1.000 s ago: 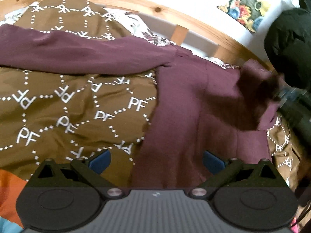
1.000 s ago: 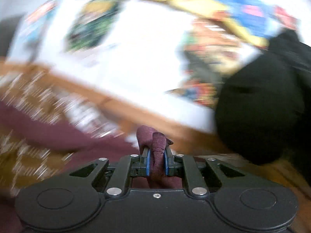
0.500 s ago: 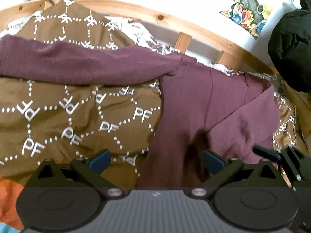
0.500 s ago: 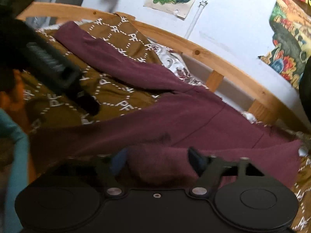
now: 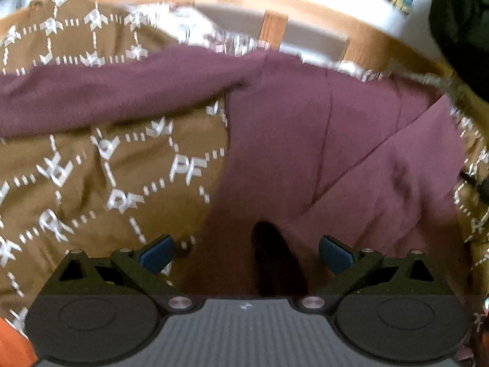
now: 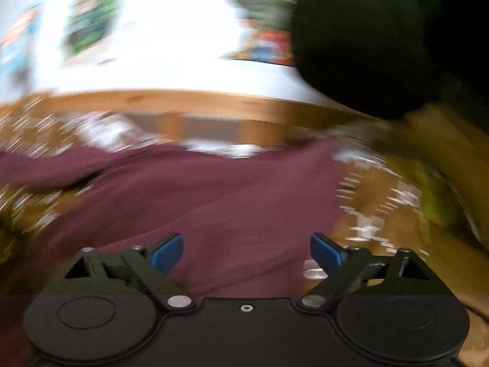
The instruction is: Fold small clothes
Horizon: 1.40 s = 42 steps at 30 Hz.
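A maroon long-sleeved top (image 5: pixel 305 140) lies on a brown bedspread with white PF lettering (image 5: pixel 122 177). Its left sleeve (image 5: pixel 107 91) stretches out to the left. Its right sleeve (image 5: pixel 397 180) lies folded over the body. My left gripper (image 5: pixel 246 253) is open and empty, just above the top's near edge. My right gripper (image 6: pixel 246 252) is open and empty over the same maroon top (image 6: pixel 214 202). The right wrist view is motion-blurred.
A wooden bed frame (image 5: pixel 275 15) runs along the far side against a white wall with posters (image 6: pixel 88 21). A black bundle (image 6: pixel 366 42) sits at the far right. An orange item (image 5: pixel 12 348) lies at the near left corner.
The right gripper let go of the sleeve, opened and has drawn back to the right. The sleeve now lies folded over the body. The left gripper moved closer to the top.
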{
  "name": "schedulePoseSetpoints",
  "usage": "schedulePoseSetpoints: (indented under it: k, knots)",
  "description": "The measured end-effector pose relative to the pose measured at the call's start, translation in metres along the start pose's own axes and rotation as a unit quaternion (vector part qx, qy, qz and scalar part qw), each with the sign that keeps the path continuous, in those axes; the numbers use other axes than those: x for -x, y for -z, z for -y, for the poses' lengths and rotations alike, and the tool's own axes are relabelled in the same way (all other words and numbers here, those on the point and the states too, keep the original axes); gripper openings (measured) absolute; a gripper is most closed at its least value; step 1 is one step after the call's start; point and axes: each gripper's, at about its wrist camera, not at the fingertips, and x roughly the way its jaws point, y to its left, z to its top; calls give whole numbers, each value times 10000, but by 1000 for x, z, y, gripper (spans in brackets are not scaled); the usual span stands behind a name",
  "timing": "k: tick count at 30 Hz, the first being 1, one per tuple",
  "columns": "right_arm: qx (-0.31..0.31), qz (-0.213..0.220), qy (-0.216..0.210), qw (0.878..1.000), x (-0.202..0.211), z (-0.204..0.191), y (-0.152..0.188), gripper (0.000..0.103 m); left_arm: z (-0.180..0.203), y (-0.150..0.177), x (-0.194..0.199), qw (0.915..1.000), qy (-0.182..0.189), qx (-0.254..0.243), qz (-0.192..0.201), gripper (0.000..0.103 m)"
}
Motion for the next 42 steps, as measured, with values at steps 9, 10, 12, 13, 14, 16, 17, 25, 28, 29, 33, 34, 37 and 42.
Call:
schedulePoseSetpoints:
  k: [9,10,12,13,14,16,17,25,28,29,33,34,37,42]
  knots:
    - [-1146,0,-53,9934,-68,62,-11,62,7,15,-16,9984,-361,-320,-281,102]
    - [-1207,-43,-138,9926,-73,65,-9,50,7,16,-16,9984,-376,-317,-292,102]
    - [-1374,-96,-317,9900,-73,68,-7,23,9,17,-15,9984,-381,-294,-306,102]
    - [-1486,-65,-347,9883,-71,72,-6,14,10,18,-15,9985,-361,-285,-307,102]
    - [-1653,28,-338,9857,-68,77,-8,7,11,19,-15,9985,-331,-302,-304,102]
    - [-1936,188,-233,9806,-61,87,-15,6,14,21,-15,9984,-265,-388,-311,102]
    - [-2021,237,-201,9789,-59,92,-17,6,17,22,-15,9982,-253,-441,-316,102]
    - [-2021,-83,-82,9793,-68,90,-10,20,14,23,-6,9981,-183,-531,-248,102]
    - [-1847,-12,24,9828,-63,86,-12,36,-1,20,9,9994,-101,-326,-57,102]
    - [-1821,14,40,9833,-61,84,-13,45,-7,19,16,9997,-98,-237,33,102]
    - [-1666,130,48,9859,-47,73,-15,65,-45,7,43,9984,-254,198,457,102]
    - [-1611,175,30,9868,-42,69,-16,74,-58,2,49,9973,-363,297,570,102]
    - [-1481,296,-108,9885,-29,56,-17,93,-98,-14,65,9904,-851,598,907,102]
    - [-1193,357,-336,9916,-7,31,-15,102,-165,-30,87,9665,-1879,914,1491,102]
